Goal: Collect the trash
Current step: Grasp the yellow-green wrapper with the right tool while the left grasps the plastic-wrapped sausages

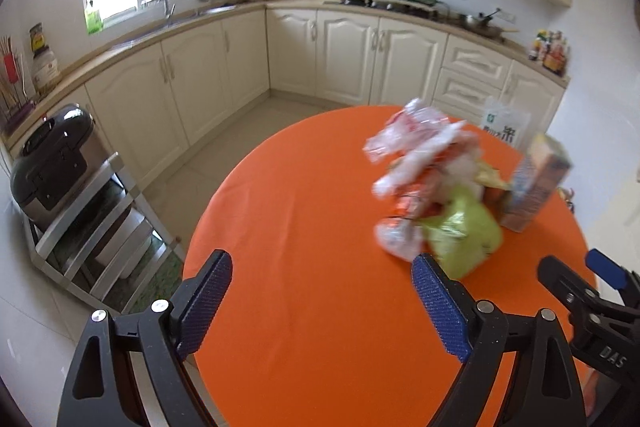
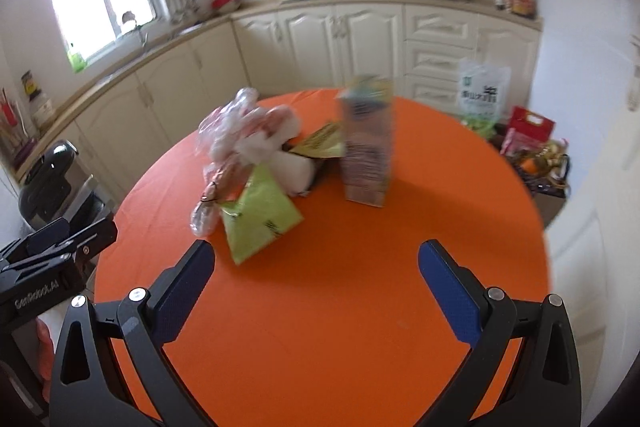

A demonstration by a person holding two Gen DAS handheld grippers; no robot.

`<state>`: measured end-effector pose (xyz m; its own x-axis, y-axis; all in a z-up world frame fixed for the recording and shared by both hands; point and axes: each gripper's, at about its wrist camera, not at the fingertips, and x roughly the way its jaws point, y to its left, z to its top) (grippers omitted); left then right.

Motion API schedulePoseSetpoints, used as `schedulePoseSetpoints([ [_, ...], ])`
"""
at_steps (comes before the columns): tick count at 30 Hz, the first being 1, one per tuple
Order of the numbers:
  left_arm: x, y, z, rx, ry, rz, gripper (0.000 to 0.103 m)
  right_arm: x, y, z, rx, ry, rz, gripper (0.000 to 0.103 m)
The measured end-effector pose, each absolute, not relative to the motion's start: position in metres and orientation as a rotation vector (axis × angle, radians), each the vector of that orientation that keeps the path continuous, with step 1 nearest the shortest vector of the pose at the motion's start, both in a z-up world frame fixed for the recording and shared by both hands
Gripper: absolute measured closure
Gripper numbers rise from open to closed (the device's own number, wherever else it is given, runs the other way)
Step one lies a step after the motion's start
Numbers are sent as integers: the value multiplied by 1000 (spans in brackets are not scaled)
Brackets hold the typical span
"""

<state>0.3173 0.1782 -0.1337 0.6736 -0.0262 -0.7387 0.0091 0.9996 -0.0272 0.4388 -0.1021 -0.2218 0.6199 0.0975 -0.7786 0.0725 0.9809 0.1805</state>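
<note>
Trash pile of crumpled clear wrappers (image 2: 240, 131) and green foil pouch (image 2: 260, 219) lies ahead-left of spread, empty right gripper (image 2: 316, 267); left gripper (image 1: 322, 279), spread too, sits nearer.

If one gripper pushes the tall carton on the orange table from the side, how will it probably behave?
The carton stands upright on a narrow base, so a push near its top would likely tip it. It looks like stiff cardboard, so it should keep its shape. Whether it is full or empty cannot be told.
</note>
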Motion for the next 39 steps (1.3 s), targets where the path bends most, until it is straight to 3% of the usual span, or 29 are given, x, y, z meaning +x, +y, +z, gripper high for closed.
schedulePoseSetpoints([
  [9, 401, 189, -144, -28, 873, -63, 15, 512, -66, -275, 154, 1005, 22, 1],
  [10, 407, 188, -146, -26, 871, -73, 15, 516, -64, -279, 150, 1009, 30, 6],
  [12, 420, 185, -150, -24, 871, -93, 15, 520, -63, -283, 150, 1017, 54, 27],
  [13, 421, 181, -152, -19, 872, -106, 15, 521, -63, -284, 161, 1025, 72, 44],
  [15, 425, 175, -154, -10, 875, -131, 15, 520, -65, -284, 200, 1029, 115, 57],
  [17, 432, 166, -157, 0, 890, -172, 15, 516, -69, -282, 217, 1023, 140, 83],
  [20, 441, 151, -160, 16, 902, -228, 15, 502, -76, -272, 212, 990, 142, 89],
  [29, 476, 115, -177, 87, 940, -296, 15, 458, -123, -233, 248, 899, 94, 90],
  [32, 484, 107, -182, 146, 932, -289, 30, 456, -133, -228, 251, 878, 77, 90],
  [34, 489, 100, -187, 176, 944, -321, 62, 458, -136, -230, 249, 877, 69, 90],
  [35, 493, 97, -191, 187, 961, -335, 65, 458, -137, -231, 253, 880, 68, 90],
  [37, 496, 95, -193, 204, 945, -319, 80, 459, -138, -235, 265, 888, 70, 90],
  [39, 495, 96, -193, 196, 945, -316, 81, 457, -137, -239, 274, 896, 74, 90],
])
